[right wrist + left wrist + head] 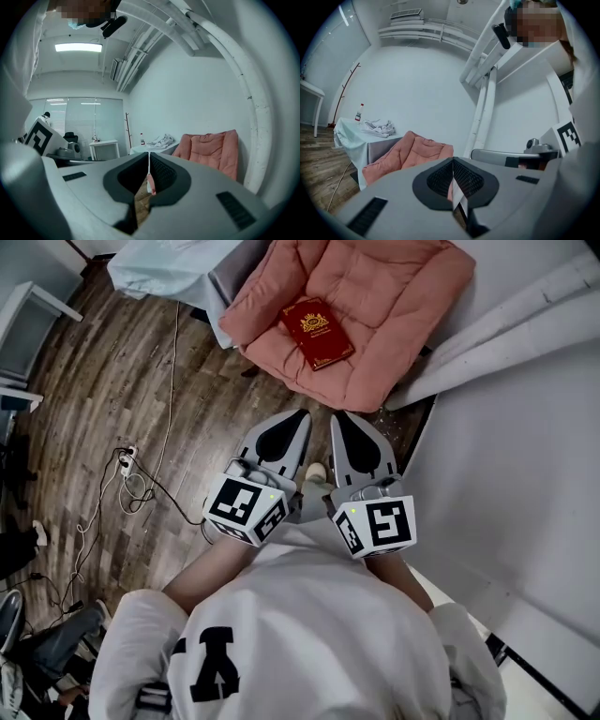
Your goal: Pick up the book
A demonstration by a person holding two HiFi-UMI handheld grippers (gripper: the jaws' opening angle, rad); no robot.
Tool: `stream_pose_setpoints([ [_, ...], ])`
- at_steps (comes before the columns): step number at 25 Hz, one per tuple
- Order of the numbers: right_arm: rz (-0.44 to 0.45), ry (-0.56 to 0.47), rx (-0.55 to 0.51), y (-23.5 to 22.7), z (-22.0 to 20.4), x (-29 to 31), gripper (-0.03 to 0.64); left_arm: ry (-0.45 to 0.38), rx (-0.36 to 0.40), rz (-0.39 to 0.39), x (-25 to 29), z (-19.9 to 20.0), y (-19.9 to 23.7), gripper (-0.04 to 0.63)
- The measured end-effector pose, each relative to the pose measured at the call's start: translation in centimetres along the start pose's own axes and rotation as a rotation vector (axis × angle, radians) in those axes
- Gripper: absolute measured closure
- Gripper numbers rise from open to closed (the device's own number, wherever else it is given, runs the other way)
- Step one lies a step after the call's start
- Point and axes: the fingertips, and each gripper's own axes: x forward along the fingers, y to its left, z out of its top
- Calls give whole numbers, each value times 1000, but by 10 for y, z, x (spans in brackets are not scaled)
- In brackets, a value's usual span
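Note:
A dark red book (318,333) with a gold crest lies flat on a pink cushion (375,306) at the top of the head view. Both grippers are held close to the person's chest, well short of the book, side by side and pointing level. My left gripper (302,414) is shut with nothing in it, its jaws pressed together in the left gripper view (453,161). My right gripper (337,416) is shut and empty too, its tips meeting in the right gripper view (149,155). The cushion (410,152) shows ahead in both gripper views (211,150); the book does not.
A wood floor (112,399) lies left and below, with a power strip and cables (127,470). A table under a pale cloth (164,268) stands left of the cushion. White bed-frame rails (506,324) and a white wall or panel (506,474) fill the right.

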Motion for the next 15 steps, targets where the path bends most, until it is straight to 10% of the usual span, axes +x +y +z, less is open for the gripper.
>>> stream_pose_setpoints([
  [15, 19, -38, 4, -65, 18, 94, 586, -17, 20, 37, 90, 28, 60, 591],
])
